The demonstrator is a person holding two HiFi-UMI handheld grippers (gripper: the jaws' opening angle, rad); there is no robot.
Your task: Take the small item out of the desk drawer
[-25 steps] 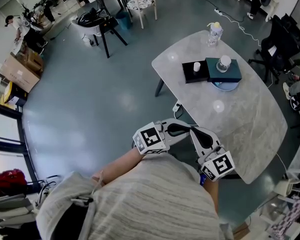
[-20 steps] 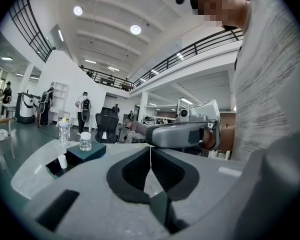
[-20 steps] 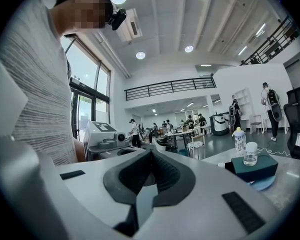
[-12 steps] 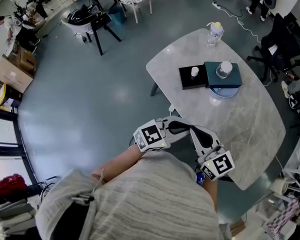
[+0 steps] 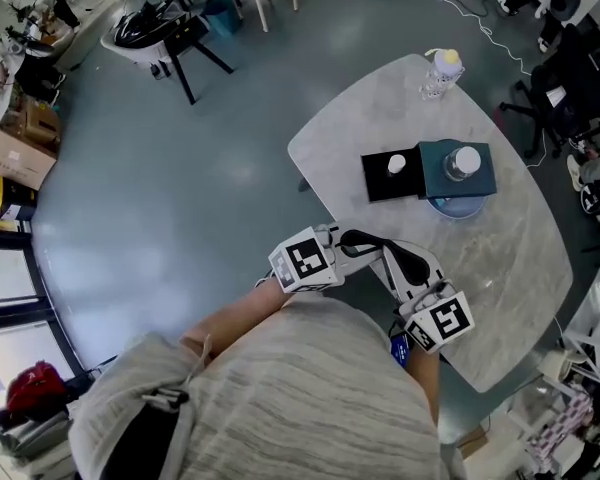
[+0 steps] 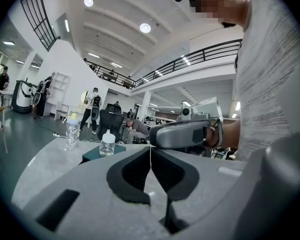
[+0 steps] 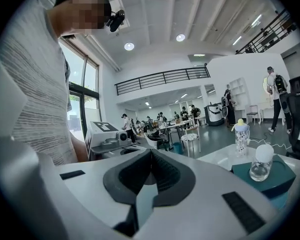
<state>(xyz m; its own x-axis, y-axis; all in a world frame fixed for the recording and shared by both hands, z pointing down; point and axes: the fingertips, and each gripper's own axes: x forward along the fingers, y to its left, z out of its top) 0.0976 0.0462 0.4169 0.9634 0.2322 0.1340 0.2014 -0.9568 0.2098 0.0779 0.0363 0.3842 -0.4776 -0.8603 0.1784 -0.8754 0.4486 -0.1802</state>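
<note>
Grey marbled table [image 5: 500, 258] on a blue-grey floor in an open hall. Versus a second ago, the table's things sit slightly lower in the head view. Both grippers remain at the torso. Left gripper [image 6: 150, 151]: jaws pressed together, empty. Right gripper [image 7: 150, 156]: same. Small white item [image 5: 396, 164] sits in the open black drawer [image 5: 380, 188], centre-right of the frame, beside the teal box [image 5: 438, 180]. Its long axis is too small to tell. No legible writing.

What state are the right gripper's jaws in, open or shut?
Shut. The right gripper shows its dark pads meeting in a thin line, with nothing between them.
</note>
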